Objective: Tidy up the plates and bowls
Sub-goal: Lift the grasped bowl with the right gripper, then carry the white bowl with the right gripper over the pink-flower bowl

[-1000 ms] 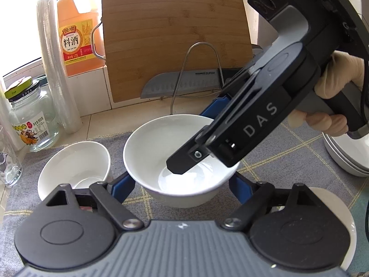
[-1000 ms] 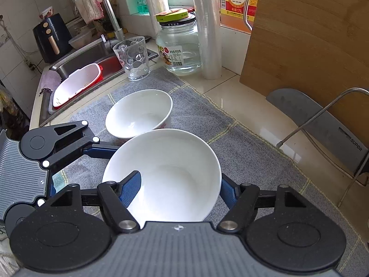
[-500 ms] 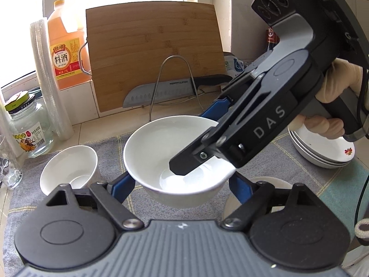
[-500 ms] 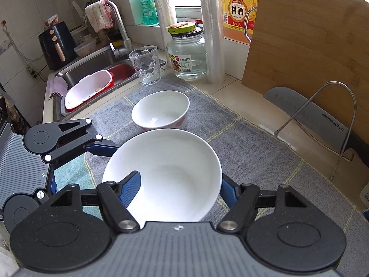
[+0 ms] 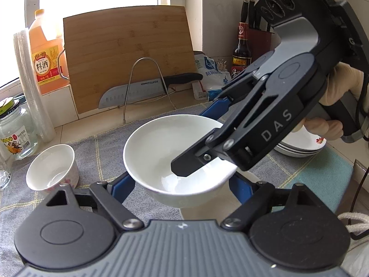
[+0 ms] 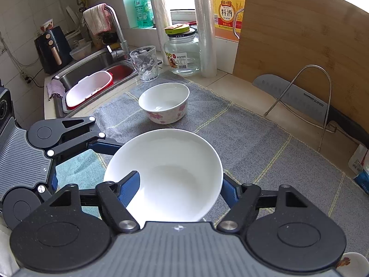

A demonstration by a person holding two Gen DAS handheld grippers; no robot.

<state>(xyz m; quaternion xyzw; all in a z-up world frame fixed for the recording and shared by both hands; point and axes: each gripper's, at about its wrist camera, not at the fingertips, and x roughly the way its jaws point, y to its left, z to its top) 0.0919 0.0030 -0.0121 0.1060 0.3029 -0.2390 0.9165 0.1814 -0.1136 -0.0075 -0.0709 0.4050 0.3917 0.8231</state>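
A plain white bowl (image 5: 161, 152) (image 6: 175, 168) hangs above the grey mat (image 6: 242, 138). My left gripper (image 5: 181, 185) is shut on its outer sides. My right gripper (image 6: 180, 187) (image 5: 198, 138) comes in from the right with its jaws opening. One of its fingers (image 6: 131, 184) lies inside the bowl and the other stands outside the wall, so they do not pinch it. A small floral bowl (image 5: 52, 168) (image 6: 165, 102) stands on the mat to the left. A stack of white plates (image 5: 302, 145) sits at the right, behind the gloved hand.
A bamboo cutting board (image 5: 129, 60) and a knife (image 5: 138, 90) in a wire rack line the back wall. Jar (image 6: 182, 53), glass tumbler (image 6: 145, 63) and sink (image 6: 92, 69) are at the left. A white dish (image 5: 198, 212) lies under the bowl, on a teal cloth (image 5: 318, 180).
Both grippers carried the white bowl together to the right and slightly up, away from the floral bowl. The plate stack and bottles came into view at the right.
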